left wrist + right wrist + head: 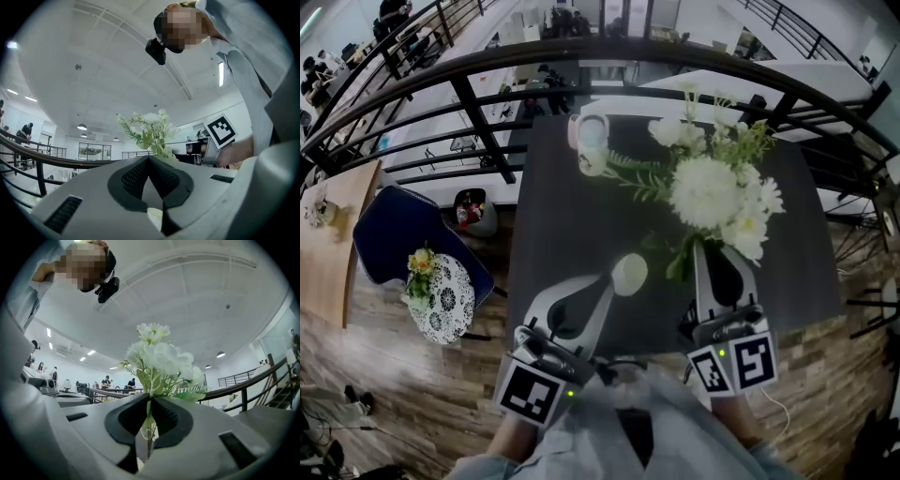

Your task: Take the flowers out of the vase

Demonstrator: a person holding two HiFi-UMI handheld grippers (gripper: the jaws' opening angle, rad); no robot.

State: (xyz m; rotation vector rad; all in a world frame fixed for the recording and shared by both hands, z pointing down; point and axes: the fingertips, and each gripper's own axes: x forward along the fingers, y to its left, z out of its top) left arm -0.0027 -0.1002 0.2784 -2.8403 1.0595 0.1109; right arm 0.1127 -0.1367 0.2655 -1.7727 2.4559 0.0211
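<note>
fingers (168,417) of right gripper (149,414) clamp flowers (705,190) by the stems — left gripper's (614,279) pinch the vase (630,273)

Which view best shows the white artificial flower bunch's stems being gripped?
Right gripper view: the white artificial flower bunch has its stems pinched by the right gripper. Head view shows blooms from above; left gripper view shows the bunch small, far off.

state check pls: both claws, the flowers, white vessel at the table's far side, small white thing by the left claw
right claw: shut on the flowers' stems.
flowers: out of any vessel, held upright over the table.
left claw: jaws together.
small white thing: at the left claw's tip; gripped or not, cannot tell.
white vessel: on the table's far side, no flowers in it.
</note>
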